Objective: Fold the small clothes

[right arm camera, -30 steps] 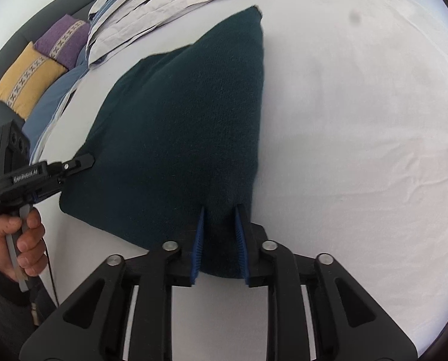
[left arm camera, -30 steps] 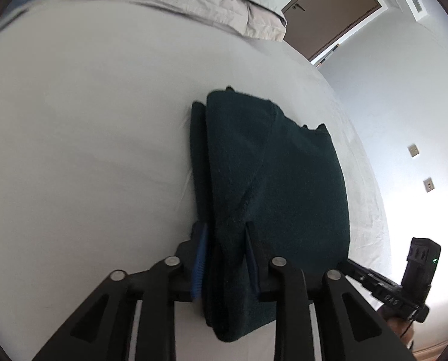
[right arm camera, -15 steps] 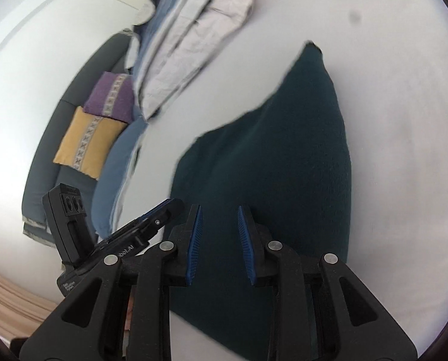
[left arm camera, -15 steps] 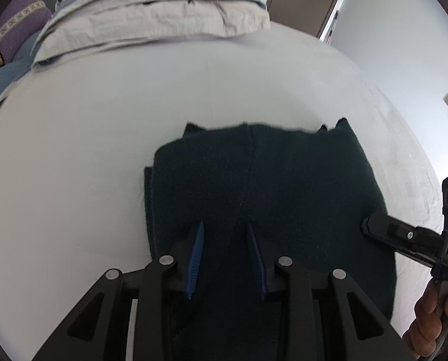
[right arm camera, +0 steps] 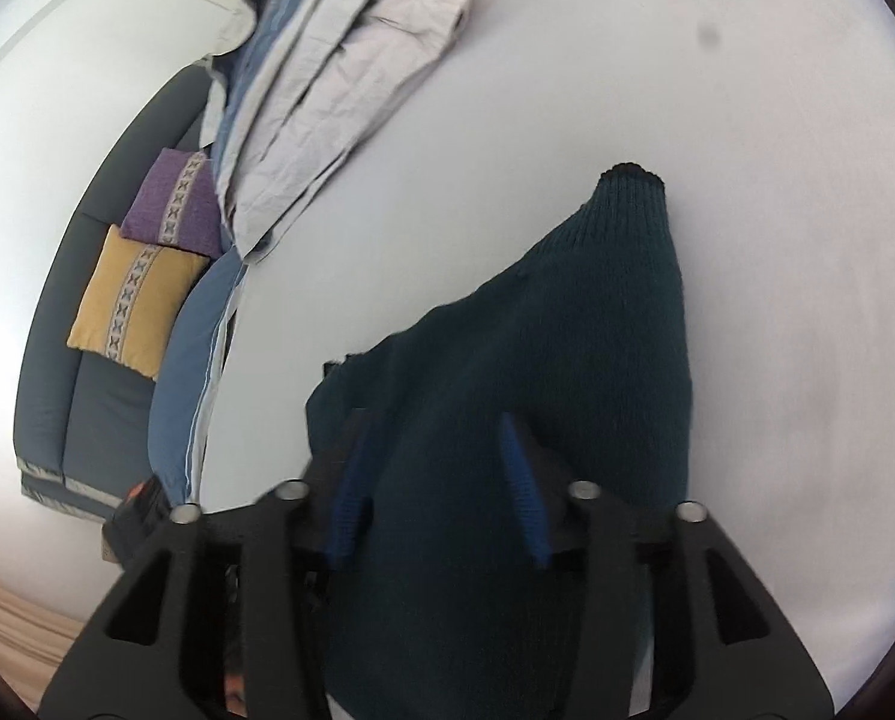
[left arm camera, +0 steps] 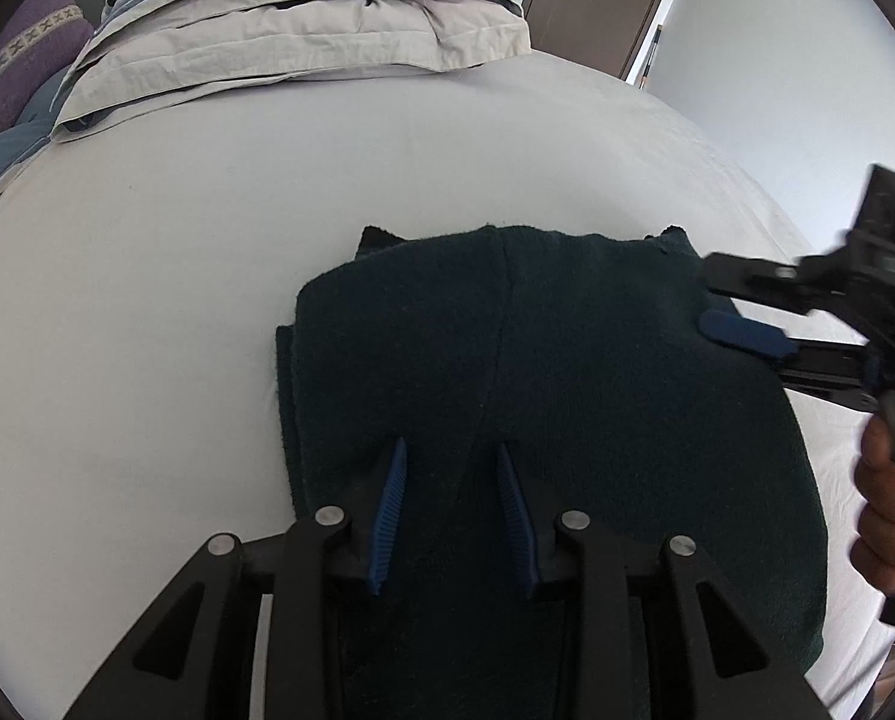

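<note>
**Settling the fold on the bed**

We have the dark green knitted garment (left arm camera: 567, 408) lying folded on the white bed sheet (left arm camera: 147, 330), near the middle of the mattress, with a second layer peeking out along its left edge. Our left gripper (left arm camera: 450, 468) sits over the near part of the cloth with its blue-padded jaws parted and nothing clamped between them. Our right gripper (right arm camera: 441, 462) is likewise spread apart above the knit; in the left wrist view its blue fingertip pad (left arm camera: 741, 333) lies at the garment's right edge, but we cannot tell whether it presses down.

To finish this step well, we judge it best to sweep outward from the centre seam, flattening the top layer so its edges line up with the layer beneath, and to keep the pads flat, since loose knit snags easily.

Beyond the garment, a folded pale grey and blue duvet (left arm camera: 303, 30) rests at the far end of the bed, well apart. A purple cushion (right arm camera: 174, 210) and a yellow cushion (right arm camera: 135, 300) sit on a dark sofa (right arm camera: 57, 396) beside the bed. Nothing stands in our way.
</note>
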